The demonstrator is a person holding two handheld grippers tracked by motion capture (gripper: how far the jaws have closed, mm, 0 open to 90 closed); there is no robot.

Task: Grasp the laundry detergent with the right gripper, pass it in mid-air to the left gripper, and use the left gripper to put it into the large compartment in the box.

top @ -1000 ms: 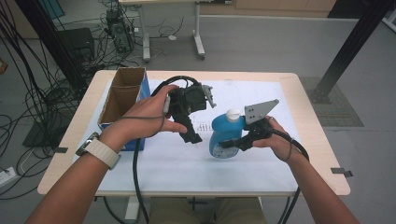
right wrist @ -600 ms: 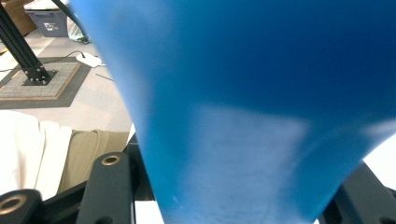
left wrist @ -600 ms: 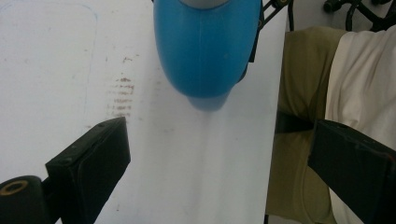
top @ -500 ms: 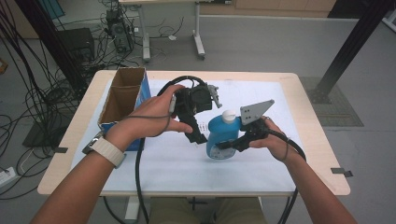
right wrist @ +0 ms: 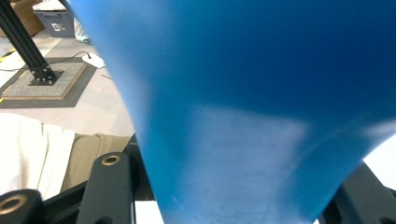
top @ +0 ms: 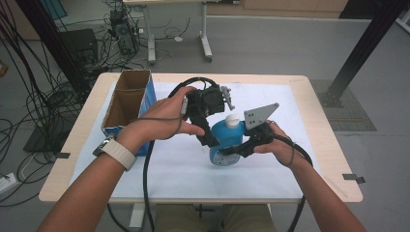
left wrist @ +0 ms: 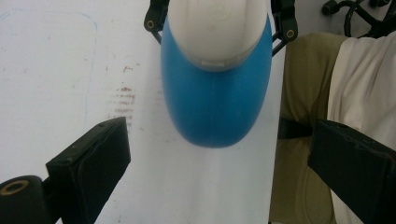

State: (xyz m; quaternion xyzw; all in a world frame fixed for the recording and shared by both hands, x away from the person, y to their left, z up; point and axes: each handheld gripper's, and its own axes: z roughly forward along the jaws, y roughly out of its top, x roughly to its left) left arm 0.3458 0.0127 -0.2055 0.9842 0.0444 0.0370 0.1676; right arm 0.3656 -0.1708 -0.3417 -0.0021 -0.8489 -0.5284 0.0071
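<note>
1. The right gripper (top: 227,151) is clamped on the lower body of the blue bottle (top: 227,140), holding it above the white mat (top: 300,125) with its white cap (top: 232,120) pointing away from the person

2. The left gripper (top: 209,140) has its jaws spread wide with nothing between them; in the left gripper view the black pads (left wrist: 91,154) stand on either side of the bottle without touching it

3. The step in hand looks like a reach for the cap end, either to twist it or to take the bottle over; that is a judgement from the way the open jaws face the cap

4. To do it well, the left gripper should line up so the cap (left wrist: 217,32) sits midway between the pads, then close squarely on the cap's side wall, not on the sloping blue shoulder (left wrist: 215,102) where the pads could slide

5. The right gripper should keep its hold firm and the bottle level, so the cap does not drift while the other jaws close

6. The bottle lies just in front of the left gripper, close but apart, near the table's middle; the open cardboard box (top: 126,101) stands well apart at the person's left

7. In the right gripper view the blue body (right wrist: 261,107) sits right between the jaws, too near to be sharp
</note>
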